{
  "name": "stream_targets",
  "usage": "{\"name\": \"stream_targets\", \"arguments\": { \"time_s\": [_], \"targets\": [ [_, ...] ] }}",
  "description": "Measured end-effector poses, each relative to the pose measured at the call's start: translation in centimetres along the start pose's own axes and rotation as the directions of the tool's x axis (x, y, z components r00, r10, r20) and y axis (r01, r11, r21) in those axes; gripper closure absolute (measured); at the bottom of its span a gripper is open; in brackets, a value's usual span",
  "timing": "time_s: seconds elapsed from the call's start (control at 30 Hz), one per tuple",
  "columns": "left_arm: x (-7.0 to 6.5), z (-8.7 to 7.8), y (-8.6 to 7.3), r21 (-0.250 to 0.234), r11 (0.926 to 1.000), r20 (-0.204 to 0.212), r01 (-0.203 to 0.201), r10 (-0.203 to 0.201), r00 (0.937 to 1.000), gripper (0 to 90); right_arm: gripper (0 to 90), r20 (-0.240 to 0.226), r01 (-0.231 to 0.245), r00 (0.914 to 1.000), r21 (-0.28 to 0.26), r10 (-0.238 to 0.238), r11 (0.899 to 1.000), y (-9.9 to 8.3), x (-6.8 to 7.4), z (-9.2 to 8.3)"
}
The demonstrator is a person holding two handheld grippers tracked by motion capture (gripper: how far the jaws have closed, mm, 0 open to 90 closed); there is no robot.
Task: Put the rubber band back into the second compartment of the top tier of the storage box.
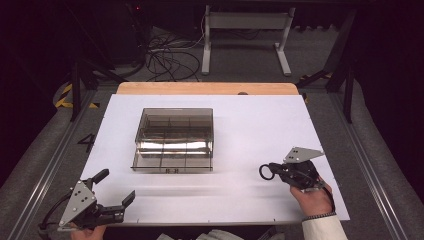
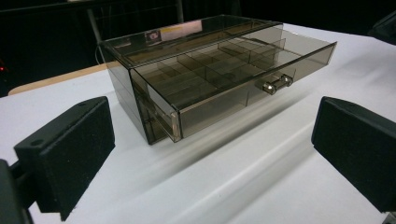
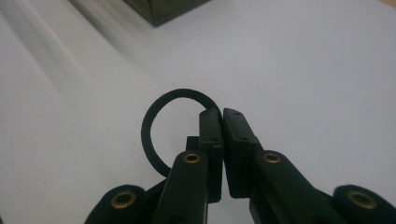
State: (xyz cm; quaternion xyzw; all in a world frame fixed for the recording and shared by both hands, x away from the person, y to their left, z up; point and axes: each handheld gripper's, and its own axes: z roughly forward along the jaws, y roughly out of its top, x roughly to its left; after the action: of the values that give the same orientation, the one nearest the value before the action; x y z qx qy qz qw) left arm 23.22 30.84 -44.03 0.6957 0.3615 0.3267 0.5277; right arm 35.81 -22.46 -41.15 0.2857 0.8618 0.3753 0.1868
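Note:
A smoky see-through drawer box (image 1: 174, 131) stands on the white table surface (image 1: 260, 125), left of centre. Its drawer (image 2: 224, 70) is pulled out, with several empty compartments and a small clear handle (image 2: 277, 84). My left gripper (image 1: 116, 186) is open near the front left edge, and the box lies ahead between its wide-apart pads (image 2: 70, 149). Right of the box, my right gripper (image 1: 275, 171) is shut on a thin black ring (image 1: 261, 172). The ring (image 3: 144, 135) sticks out to the left of my right gripper (image 3: 221, 114), low over the table.
A wooden table edge (image 1: 207, 88) shows beyond the white sheet. Behind it are floor cables (image 1: 170, 55) and a white frame's legs (image 1: 245, 22). A hand with a white sleeve (image 1: 320, 225) holds the right gripper. Metal rails (image 1: 45, 170) run along both sides.

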Motion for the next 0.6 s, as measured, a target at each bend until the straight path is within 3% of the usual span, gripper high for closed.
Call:
{"name": "stream_targets", "arguments": {
  "time_s": [0.3,0.6],
  "targets": [
    [-0.01,0.00,0.00,-0.001,1.0000,0.000,0.000,0.000,1.0000,0.3,87.1,-0.026,-0.030,0.9993,-0.129,0.027,0.991,-0.06,0.00,-0.84],
    [-0.01,0.01,0.00,-0.002,1.0000,0.000,0.001,-0.001,1.0000,0.3,86.7,-0.013,-0.030,0.9995,-0.216,0.028,0.976,-0.19,0.07,-1.00]
  ]
}}
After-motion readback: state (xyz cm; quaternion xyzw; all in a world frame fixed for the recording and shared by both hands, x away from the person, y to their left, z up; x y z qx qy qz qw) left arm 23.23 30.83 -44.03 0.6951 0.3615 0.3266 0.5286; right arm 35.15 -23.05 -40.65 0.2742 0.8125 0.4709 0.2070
